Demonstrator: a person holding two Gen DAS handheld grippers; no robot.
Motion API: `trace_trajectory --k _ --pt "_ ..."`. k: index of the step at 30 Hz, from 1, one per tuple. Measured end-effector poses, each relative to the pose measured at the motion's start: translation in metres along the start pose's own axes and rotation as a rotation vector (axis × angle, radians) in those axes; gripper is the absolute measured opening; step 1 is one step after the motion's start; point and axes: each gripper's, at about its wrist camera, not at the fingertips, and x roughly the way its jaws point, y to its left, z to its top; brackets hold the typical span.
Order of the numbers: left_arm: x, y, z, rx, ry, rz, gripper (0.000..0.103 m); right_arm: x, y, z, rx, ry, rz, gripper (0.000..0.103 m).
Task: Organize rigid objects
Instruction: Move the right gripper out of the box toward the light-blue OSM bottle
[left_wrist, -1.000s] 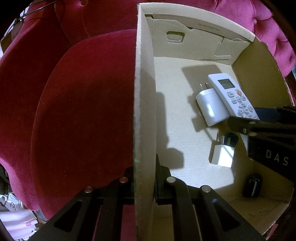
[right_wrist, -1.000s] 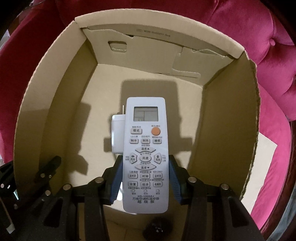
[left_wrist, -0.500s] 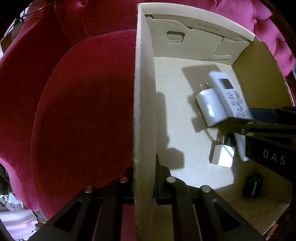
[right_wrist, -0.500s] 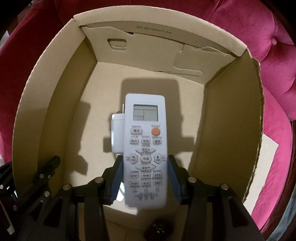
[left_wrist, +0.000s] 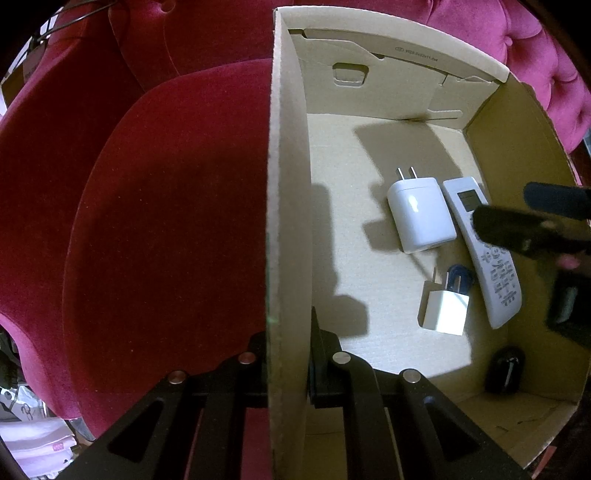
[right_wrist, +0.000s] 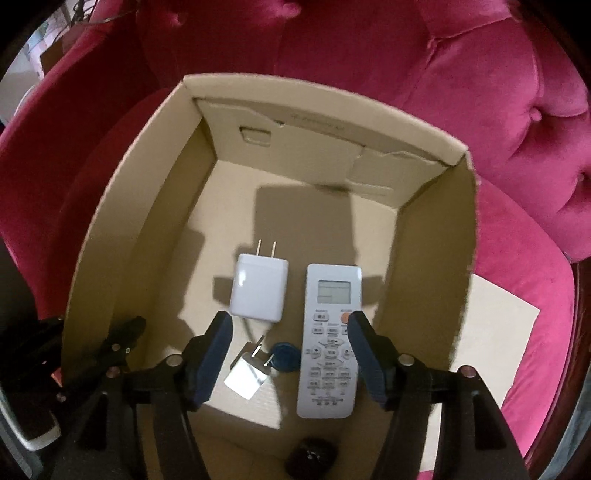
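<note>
The step in hand looks like the release of the remote into the cardboard box (right_wrist: 436, 236), which sits on the pink sofa (right_wrist: 498, 92). To do it well, I judge the right gripper (right_wrist: 290, 347) should clear the box straight upward without brushing the remote or the near wall, while the other side stays steady.

The left gripper (left_wrist: 288, 354) is clenched on the box's left wall, pinning it between its jaws, one jaw outside, one inside.

The right gripper's jaws are opening, and nothing is pressed between them: the remote control (right_wrist: 328, 343) lies flat on the box floor below, display toward the far wall, close to the box's right wall. Its lower half shows under the gap, nearer the right-hand blue pad (right_wrist: 365, 358), apart from it.

Left of the remote in the box lies the large white charger (right_wrist: 258, 291), prongs toward the far wall. Nearer the front wall sit the small white plug (right_wrist: 245, 380) and a blue tag (right_wrist: 284, 356), just beside the remote. A small dark object (right_wrist: 312, 456) rests by the front wall.
</note>
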Motion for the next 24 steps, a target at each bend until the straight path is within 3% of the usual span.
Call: trace_trajectory --k 24 --pt "-0.002 0.001 0.002 0.0 0.0 0.001 0.01 -0.07 -0.059 -0.008 0.049 -0.1 -0.045 0.071"
